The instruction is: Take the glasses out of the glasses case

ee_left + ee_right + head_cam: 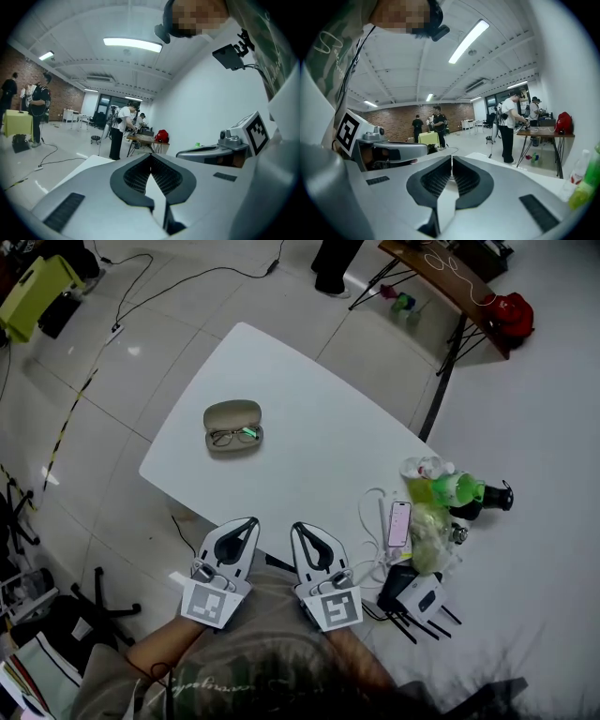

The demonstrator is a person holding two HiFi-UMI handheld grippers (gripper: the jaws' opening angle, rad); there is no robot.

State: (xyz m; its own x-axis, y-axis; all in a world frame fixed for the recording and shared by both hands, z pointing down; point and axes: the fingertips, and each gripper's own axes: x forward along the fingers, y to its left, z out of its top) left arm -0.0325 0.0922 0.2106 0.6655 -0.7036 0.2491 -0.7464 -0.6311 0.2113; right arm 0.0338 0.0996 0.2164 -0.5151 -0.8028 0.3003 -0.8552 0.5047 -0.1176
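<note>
Glasses (234, 436) inside open glasses case (232, 414), on white table (319, 460)

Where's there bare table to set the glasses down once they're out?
The tabletop is bare between the glasses case and the phone, and ahead of the left gripper and right gripper. The right corner is crowded around the bottles.

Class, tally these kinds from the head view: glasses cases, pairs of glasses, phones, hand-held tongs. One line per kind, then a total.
glasses case: 1
glasses: 1
phone: 1
tongs: 2 (left tongs, right tongs)
Total: 5
</note>
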